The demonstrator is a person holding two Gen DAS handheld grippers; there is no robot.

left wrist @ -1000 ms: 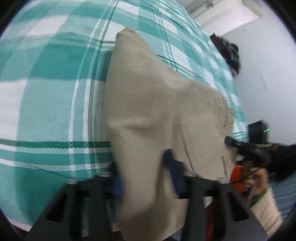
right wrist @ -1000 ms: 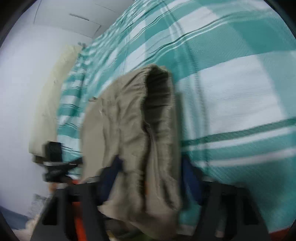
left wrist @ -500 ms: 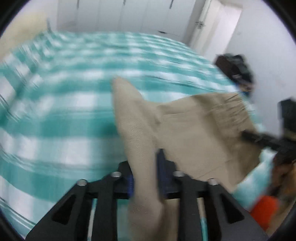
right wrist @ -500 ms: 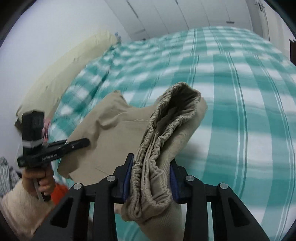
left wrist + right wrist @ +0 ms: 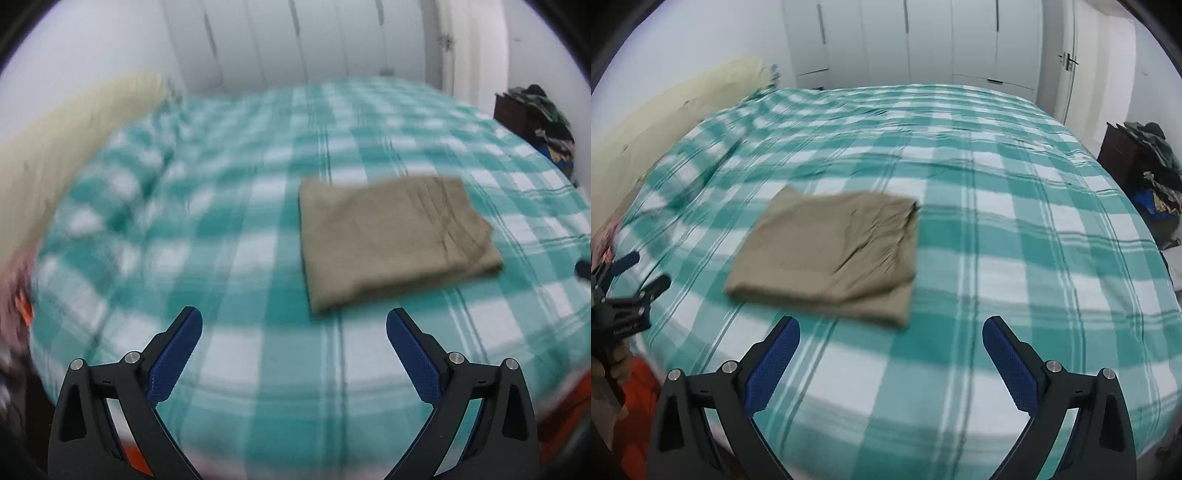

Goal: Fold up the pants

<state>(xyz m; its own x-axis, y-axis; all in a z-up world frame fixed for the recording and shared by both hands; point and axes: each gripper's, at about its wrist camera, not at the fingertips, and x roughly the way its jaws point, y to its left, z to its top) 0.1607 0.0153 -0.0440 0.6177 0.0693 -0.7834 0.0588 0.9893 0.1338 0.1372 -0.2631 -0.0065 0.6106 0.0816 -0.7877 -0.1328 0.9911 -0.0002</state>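
The tan pants lie folded into a flat rectangle on the teal-and-white checked bed. My left gripper is open and empty, held back from the near edge of the pants. In the right wrist view the folded pants lie ahead and to the left. My right gripper is open and empty, just short of their near edge. The left gripper also shows at the left edge of the right wrist view, held in a hand.
A cream headboard runs along the bed's left side. White wardrobe doors stand beyond the bed. A dark stand piled with clothes is at the right. Something orange sits low at the left.
Both grippers let go of the pants and opened, then pulled back from the bed. The pants went from hanging in the jaws to lying folded flat.
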